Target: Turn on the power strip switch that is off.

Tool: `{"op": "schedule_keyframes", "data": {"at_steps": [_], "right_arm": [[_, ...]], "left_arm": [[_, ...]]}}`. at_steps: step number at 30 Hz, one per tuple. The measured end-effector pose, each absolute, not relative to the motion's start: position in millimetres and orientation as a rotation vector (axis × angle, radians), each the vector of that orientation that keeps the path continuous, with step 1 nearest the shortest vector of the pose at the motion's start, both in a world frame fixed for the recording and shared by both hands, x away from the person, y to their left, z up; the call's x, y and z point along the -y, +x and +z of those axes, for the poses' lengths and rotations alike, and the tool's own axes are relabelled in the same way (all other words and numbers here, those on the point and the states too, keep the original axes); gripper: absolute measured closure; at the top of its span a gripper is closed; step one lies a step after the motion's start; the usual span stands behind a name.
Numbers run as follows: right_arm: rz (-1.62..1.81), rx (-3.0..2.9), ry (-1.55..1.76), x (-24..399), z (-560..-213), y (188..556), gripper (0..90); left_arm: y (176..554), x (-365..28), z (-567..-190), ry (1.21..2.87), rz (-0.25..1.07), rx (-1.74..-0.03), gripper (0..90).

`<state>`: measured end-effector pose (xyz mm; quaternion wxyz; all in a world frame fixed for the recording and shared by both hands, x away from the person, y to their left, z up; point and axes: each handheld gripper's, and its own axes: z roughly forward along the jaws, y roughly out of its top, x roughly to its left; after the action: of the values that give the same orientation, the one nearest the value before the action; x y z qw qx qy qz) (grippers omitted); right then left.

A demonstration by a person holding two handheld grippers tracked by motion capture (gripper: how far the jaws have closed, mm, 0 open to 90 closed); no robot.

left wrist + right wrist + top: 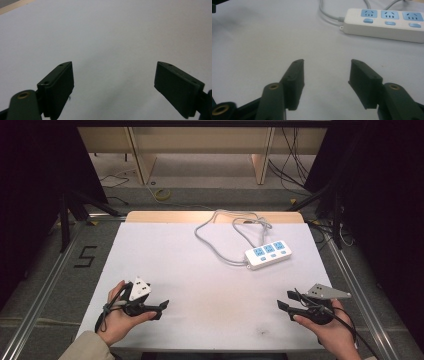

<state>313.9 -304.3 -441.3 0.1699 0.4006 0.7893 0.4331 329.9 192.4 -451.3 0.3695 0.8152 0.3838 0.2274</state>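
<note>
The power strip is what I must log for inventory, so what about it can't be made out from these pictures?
- Plug end: the power strip's grey cable loops toward the table's far edge in the high view; no plug can be made out.
- Right end: cut off by the frame edge in the right gripper view.
- Switch states and printed markings: too small in the high view, too blurred in the right gripper view.

A single black figure "5" (85, 256) was marked on the grey floor (65, 285) just left of the table (165, 265), seen in the high view. No other text, brand or label could be read; any print on the power strip (268, 253) was too small to make out.
</note>
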Motion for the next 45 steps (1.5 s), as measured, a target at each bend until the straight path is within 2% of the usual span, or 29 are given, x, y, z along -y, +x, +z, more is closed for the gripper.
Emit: {"op": "schedule_keyframes", "data": {"at_steps": [2, 3, 4, 7, 8, 10, 13, 45], "right_arm": [[1.207, -2.241, 1.139, 305, -440, 313, 56.4], [1.207, -2.241, 1.139, 305, -440, 313, 56.4], [1.195, -2.233, 1.139, 306, -439, 313, 63.8], [1.165, -2.232, 1.146, 306, -437, 313, 74.9], [1.165, -2.232, 1.146, 306, -437, 313, 74.9], [1.138, -2.223, 1.15, 306, -436, 313, 84.8], [1.124, -2.207, 1.163, 307, -435, 314, 89.6], [1.079, -2.149, 1.205, 299, -424, 350, 90.0]], "left_arm": [[330, -194, -451, 2.094, 0.586, -0.99, 15.9], [330, -194, -451, 2.094, 0.586, -0.99, 16.0], [330, -194, -452, 2.093, 0.585, -0.992, 16.0], [330, -193, -452, 2.094, 0.589, -0.992, 16.0], [330, -193, -452, 2.094, 0.59, -0.992, 16.0], [331, -194, -452, 2.095, 0.594, -0.997, 16.1], [331, -194, -452, 2.098, 0.596, -1.0, 16.1], [332, -191, -454, 2.116, 0.6, -0.99, 16.1]]}}
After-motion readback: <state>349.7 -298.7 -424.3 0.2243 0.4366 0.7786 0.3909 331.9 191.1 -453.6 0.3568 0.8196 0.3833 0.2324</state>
